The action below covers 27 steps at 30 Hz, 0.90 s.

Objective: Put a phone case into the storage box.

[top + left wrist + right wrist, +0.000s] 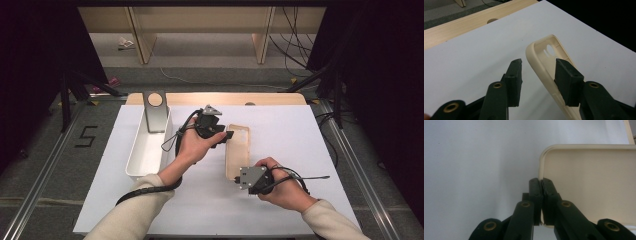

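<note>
A cream phone case (237, 150) lies open side up on the white table top (280, 130), its long axis running away from me. At its far end my left gripper (227, 135) reaches in from the left. In the left gripper view the jaws of the left gripper (539, 63) straddle the side wall of the case (536, 56) beside the camera hole. One pad sits inside the case and the other stands off outside it. My right gripper (239, 180) is at the near left corner, and in the right gripper view the right gripper (541, 181) is pinched shut on the rim of the case (594, 185).
A long white bin (145, 155) lies left of the case, with a grey metal stand (155, 112) upright at its far end. A wooden strip (215, 98) borders the far edge of the table. Dark tripod legs and cables stand on the floor at both sides.
</note>
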Available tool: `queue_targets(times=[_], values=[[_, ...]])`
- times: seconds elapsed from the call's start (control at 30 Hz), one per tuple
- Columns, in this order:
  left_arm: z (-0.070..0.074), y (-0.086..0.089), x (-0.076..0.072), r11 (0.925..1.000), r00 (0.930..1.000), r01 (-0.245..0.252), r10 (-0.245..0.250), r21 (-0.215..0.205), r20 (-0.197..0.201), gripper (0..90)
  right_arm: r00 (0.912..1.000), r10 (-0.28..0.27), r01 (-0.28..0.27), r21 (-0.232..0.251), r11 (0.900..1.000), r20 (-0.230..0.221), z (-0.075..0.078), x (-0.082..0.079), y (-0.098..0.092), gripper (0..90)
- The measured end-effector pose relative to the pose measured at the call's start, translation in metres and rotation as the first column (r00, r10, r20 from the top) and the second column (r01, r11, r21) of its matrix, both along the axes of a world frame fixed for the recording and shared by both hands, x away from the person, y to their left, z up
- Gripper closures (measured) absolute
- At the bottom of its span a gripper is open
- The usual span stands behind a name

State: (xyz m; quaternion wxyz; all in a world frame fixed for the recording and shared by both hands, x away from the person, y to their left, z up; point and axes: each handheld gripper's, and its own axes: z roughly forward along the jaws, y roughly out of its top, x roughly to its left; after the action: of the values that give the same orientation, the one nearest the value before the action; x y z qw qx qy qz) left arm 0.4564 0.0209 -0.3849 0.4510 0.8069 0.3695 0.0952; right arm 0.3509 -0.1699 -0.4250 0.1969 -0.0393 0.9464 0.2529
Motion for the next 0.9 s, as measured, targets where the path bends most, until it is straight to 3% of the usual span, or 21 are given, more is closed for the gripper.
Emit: queue_targets(times=[0.37, 0.6, 0.9], values=[[0.000, -0.003, 0.000, 0.9999, 0.9996, 0.000, -0.001, -0.011, -0.030, 63.0, 0.9998, 0.009, -0.009, 0.000, 1.000, 0.018, 0.000, 0.000, 0.001, 88.3], [0.002, -0.002, -0.002, 0.9972, 0.9983, 0.001, -0.006, -0.075, -0.058, 70.2, 0.9999, 0.013, -0.013, -0.019, 1.000, 0.011, -0.002, 0.001, 0.002, 88.3], [0.014, -0.008, -0.015, 0.9848, 0.9981, 0.039, -0.046, -0.169, -0.041, 80.7, 0.9997, -0.008, 0.009, -0.037, 0.999, 0.024, -0.006, 0.005, 0.002, 87.7]])
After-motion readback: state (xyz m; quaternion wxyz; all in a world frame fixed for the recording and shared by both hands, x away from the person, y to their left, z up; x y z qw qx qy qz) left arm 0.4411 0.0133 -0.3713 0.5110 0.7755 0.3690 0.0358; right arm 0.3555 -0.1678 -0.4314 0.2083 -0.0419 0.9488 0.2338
